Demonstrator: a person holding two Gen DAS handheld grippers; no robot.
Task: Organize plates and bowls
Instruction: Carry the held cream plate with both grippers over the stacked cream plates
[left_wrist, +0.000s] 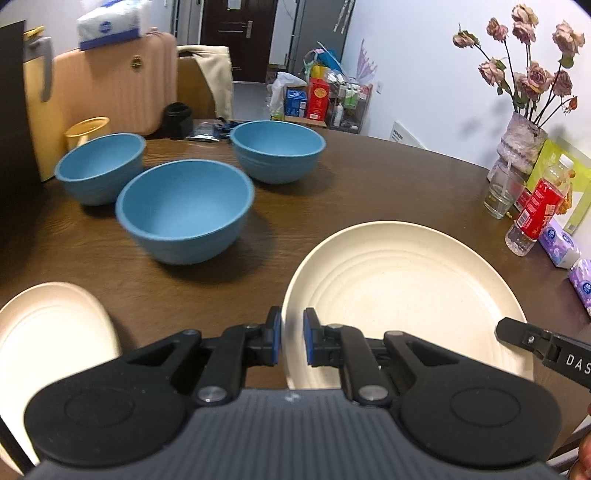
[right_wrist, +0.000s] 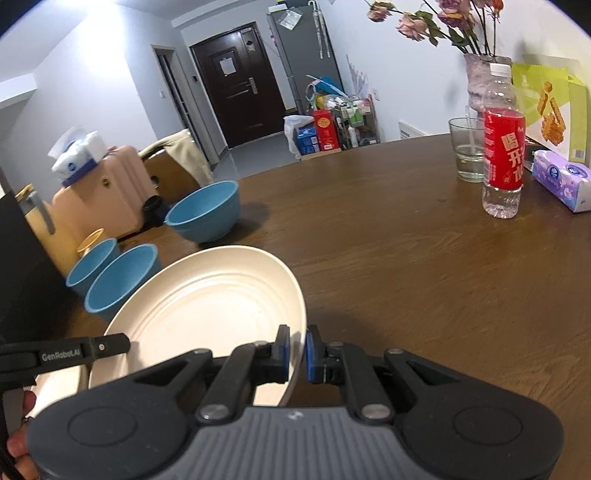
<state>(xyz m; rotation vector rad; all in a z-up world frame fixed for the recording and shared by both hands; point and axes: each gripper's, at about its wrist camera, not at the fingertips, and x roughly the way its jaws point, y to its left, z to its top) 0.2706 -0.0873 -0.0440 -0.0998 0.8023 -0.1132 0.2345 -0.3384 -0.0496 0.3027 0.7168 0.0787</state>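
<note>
A cream plate (left_wrist: 402, 291) is held between both grippers above the brown table (left_wrist: 369, 177). My left gripper (left_wrist: 292, 339) is shut on its left rim. My right gripper (right_wrist: 298, 350) is shut on its right rim, and the plate (right_wrist: 207, 306) tilts up in that view. The right gripper's finger also shows in the left wrist view (left_wrist: 517, 332). A second cream plate (left_wrist: 48, 332) lies at the near left. Three blue bowls (left_wrist: 188, 210) (left_wrist: 99, 166) (left_wrist: 279, 149) stand apart behind the plates.
At the table's right edge stand a red-labelled water bottle (right_wrist: 502, 147), a glass (right_wrist: 467, 149), a flower vase (left_wrist: 521, 144), tissue packs (right_wrist: 565, 181) and a green box. A pink suitcase (left_wrist: 114, 85) and a chair stand beyond the far edge.
</note>
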